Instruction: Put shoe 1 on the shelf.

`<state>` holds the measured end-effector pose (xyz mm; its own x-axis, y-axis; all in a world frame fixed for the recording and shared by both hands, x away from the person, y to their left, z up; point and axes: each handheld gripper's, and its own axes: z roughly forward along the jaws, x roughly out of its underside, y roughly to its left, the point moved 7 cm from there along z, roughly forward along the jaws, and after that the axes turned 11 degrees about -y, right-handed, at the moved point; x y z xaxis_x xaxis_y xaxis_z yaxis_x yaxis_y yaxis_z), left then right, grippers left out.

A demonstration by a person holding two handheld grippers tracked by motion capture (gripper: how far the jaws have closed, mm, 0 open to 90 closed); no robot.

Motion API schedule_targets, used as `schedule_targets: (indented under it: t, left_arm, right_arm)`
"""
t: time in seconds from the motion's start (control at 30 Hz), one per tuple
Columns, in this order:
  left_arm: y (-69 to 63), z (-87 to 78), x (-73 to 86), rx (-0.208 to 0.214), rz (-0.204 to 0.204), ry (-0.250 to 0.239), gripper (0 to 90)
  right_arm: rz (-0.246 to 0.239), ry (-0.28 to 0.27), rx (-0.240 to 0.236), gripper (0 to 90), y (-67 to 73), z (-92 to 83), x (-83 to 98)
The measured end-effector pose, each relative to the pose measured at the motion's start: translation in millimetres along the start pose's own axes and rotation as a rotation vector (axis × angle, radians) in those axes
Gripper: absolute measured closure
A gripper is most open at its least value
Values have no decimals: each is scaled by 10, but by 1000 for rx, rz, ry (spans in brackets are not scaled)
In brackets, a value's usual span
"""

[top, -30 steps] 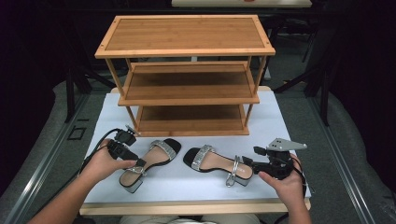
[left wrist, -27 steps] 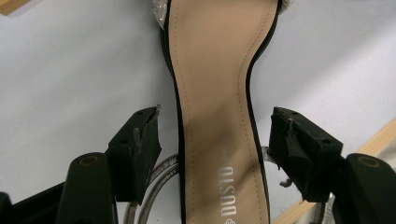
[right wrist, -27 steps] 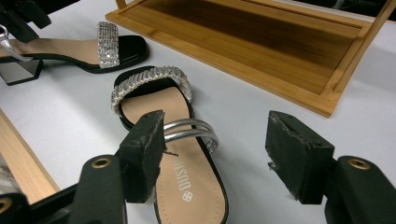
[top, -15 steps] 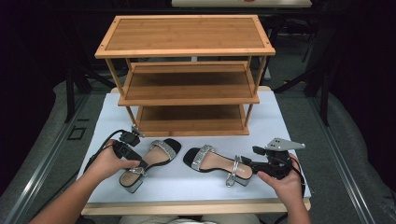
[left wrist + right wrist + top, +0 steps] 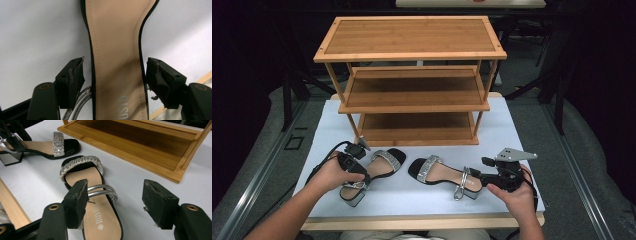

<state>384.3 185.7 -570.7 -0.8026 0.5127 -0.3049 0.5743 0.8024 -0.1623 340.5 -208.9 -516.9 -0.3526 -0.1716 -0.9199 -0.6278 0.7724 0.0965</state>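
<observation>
1. The left gripper (image 5: 357, 176) sits over the heel end of the left sandal (image 5: 372, 172), which lies flat on the white table (image 5: 512, 130) in front of the bamboo shoe rack (image 5: 412, 80). In the left gripper view its jaws have just been opening; they straddle the tan insole (image 5: 116, 62) with a gap on each side, so the pads press on nothing.
2. This sandal looks light, with a stiff sole and a hard block heel; its rhinestone toe strap (image 5: 388, 160) and thin metallic ankle strap are soft and would likely deform or slip if pinched. The narrow waist of the sole, between its black edges, seems the firmest place to take hold.
3. The right sandal (image 5: 444, 176) lies just beside it, toe toward the rack, apart from its mate.
4. The right gripper (image 5: 476, 176) is at that sandal's heel end, jaws spread. In the right gripper view the silver ankle strap (image 5: 102, 190) lies between the pads, which do not clamp it.
5. The smooth insole may be slippery, so gripping across the sole edges is probably safer.
</observation>
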Motion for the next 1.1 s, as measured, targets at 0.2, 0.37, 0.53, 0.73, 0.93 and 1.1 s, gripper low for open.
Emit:
schedule_targets:
  t: [0.2, 0.37, 0.53, 0.73, 0.93, 1.1]
  left_arm:
    - [-21, 42, -8, 4, 9, 28, 325]
    - [-15, 116, -10, 8, 5, 68, 334]
    - [-21, 161, -9, 2, 1, 91, 387]
    - [-15, 145, -18, -9, 4, 90, 417]
    - [5, 116, -19, -5, 13, 79, 425]
    - [-5, 45, -40, 1, 9, 57, 427]
  right_arm:
    - [-3, 6, 0, 368, 4, 14, 10]
    - [-1, 7, -2, 368, 0, 17, 18]
    - [2, 1, -3, 368, -9, 13, 14]
    - [1, 5, -3, 368, -2, 16, 19]
    - [6, 1, -2, 368, -14, 3, 16]
    - [3, 3, 1, 368, -15, 7, 18]
